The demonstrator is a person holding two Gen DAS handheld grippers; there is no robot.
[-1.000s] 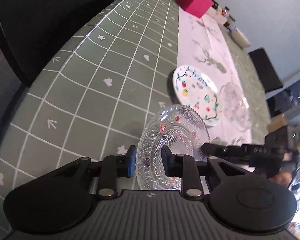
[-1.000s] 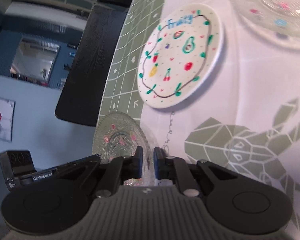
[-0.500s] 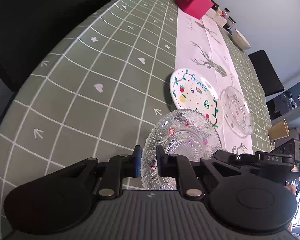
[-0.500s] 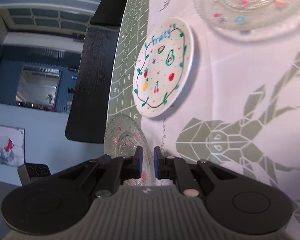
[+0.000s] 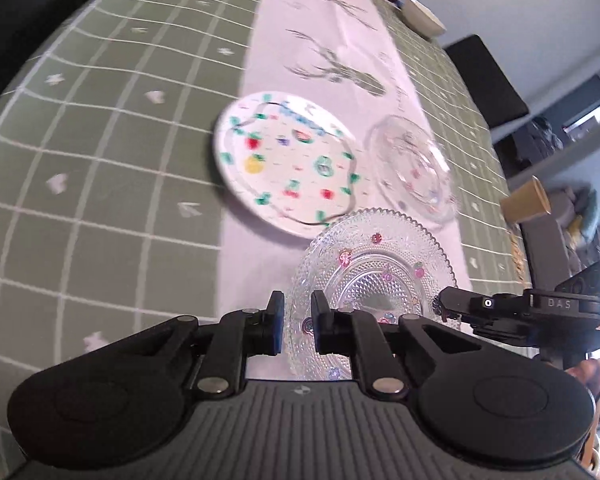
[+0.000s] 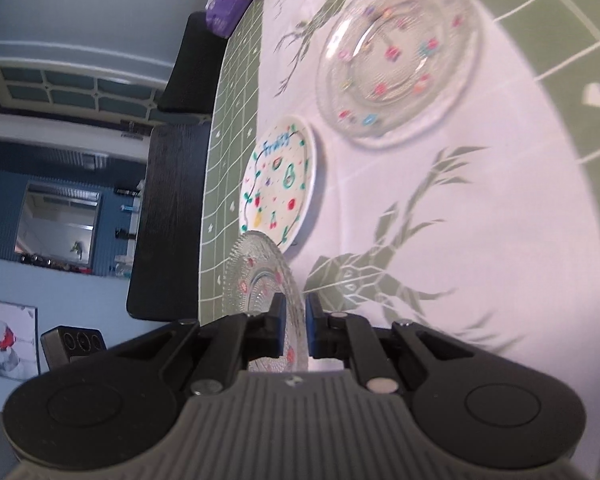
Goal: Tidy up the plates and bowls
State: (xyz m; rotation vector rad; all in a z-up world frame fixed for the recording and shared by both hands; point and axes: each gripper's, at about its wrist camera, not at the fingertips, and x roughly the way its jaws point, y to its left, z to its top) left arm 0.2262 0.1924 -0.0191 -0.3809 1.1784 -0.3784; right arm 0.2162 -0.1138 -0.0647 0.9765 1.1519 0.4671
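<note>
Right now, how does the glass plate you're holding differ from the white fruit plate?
The glass plate is clear, with beaded texture and a scalloped rim; the white fruit plate is opaque and smooth, with painted fruit and lettering. The glass plate is clamped at its rim by the left gripper and right gripper; the fruit plate lies flat, untouched. Both are round with colourful decoration.

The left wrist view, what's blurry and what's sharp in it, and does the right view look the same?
Left wrist view: white fruit plate and tablecloth smeared, fingers sharp. Right wrist view: only the glass bowl looks blurred.
</note>
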